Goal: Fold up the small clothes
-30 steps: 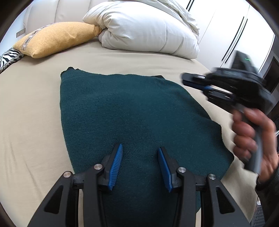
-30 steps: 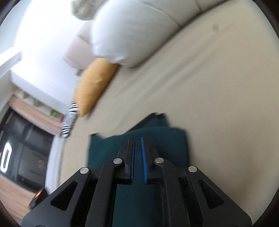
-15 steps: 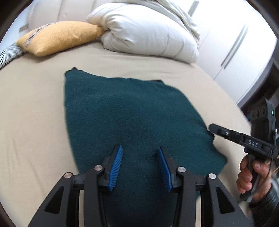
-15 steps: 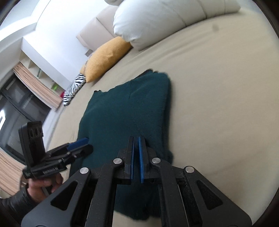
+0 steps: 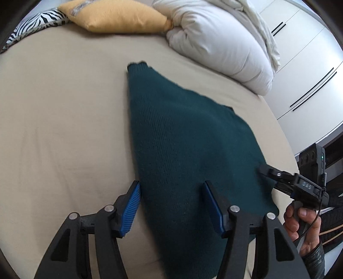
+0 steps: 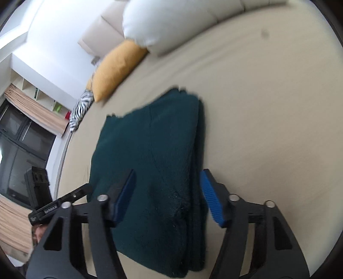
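The person stands at the near side of the bed (image 5: 64,133), holding a tool in each hand, and the dark green knit top (image 5: 188,137) lies flat on the tan sheet, already folded over so it looks thick along one side. Start on the left: the left gripper (image 5: 171,206) hangs over the near end of the cloth, and its jaws are opening, with nothing pinched between them. The left edge of the top runs just inside its left blue pad (image 5: 130,209), and the cloth fills the space across to the other pad. Far past the jaws sit a yellow pillow (image 5: 115,17) and a big white duvet (image 5: 218,43). Now to the right: the right gripper (image 6: 167,197) is over the near right part of the cloth, and its jaws are opening too, holding nothing. The stacked fold edge (image 6: 198,171) lies just inside its right pad. I think the next step is to grab the near end and fold it away toward the pillows. To do it well, each tool should go down straight and pinch all the layers at its own corner, not only the top one. Both should close at about the same time. Then they should lift together, keep the edge tight and level, and lay it down so the corners meet the far corners. If one side gets picked up first, the fold may go crooked.
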A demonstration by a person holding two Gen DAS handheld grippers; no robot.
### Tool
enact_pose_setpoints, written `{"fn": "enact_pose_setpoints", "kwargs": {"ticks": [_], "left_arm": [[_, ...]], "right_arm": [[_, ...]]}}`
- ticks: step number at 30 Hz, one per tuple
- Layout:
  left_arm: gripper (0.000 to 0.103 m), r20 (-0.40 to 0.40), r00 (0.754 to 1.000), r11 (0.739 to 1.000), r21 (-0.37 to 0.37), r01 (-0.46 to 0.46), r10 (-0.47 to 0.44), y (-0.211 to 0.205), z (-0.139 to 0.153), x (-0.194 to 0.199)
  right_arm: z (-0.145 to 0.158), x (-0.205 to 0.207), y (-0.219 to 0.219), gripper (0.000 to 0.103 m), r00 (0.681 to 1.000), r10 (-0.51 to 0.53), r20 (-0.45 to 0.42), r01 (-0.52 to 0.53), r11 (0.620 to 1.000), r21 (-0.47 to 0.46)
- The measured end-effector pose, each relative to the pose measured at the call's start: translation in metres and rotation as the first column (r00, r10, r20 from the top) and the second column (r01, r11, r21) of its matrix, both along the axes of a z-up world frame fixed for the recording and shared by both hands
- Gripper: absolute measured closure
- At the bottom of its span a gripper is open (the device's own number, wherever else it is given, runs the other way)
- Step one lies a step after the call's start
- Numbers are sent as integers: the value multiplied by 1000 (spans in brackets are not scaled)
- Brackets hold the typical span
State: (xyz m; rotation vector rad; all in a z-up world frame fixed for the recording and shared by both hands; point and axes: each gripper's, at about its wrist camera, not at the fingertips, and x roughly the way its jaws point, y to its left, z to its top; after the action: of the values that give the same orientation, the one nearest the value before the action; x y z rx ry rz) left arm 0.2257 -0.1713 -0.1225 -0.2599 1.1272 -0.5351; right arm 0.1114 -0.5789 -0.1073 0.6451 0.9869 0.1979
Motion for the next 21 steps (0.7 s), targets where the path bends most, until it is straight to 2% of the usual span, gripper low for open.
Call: {"fn": "enact_pose_setpoints", "kwargs": {"ticks": [3, 6, 10, 12, 14, 16, 17, 21], "left_arm": [[40, -45, 999, 999, -42, -17, 15, -2, -7, 10], [50, -77, 997, 998, -60, -29, 24, -3, -11, 16], [59, -32, 999, 1000, 25, -17, 18, -14, 0, 9], [63, -19, 1000, 998, 54, -10, 11, -17, 3, 8], [66, -9, 1000, 997, 76, -2, 3, -16, 8, 5], [68, 24, 1000, 993, 116, 13, -16, -16, 21, -6], [68, 41, 999, 991, 130, 17, -23, -17, 26, -9], [69, 119, 992, 987, 158, 20, -39, 8, 57, -42]], "right_arm": [[-16, 14, 9, 57, 999, 12, -46, -14, 999, -41], [-18, 21, 12, 68, 998, 19, -60, -23, 998, -60], [-11, 28, 38, 75, 995, 52, -88, -72, 969, -238], [-2, 29, 61, 79, 993, 68, -93, -99, 920, -380], [5, 27, 88, 80, 991, 91, -94, -127, 835, -535], [9, 24, 107, 81, 990, 104, -93, -140, 767, -627], [12, 22, 113, 82, 991, 105, -87, -136, 752, -645], [44, -1, 131, 84, 992, 124, -6, -103, 800, -591]]}}
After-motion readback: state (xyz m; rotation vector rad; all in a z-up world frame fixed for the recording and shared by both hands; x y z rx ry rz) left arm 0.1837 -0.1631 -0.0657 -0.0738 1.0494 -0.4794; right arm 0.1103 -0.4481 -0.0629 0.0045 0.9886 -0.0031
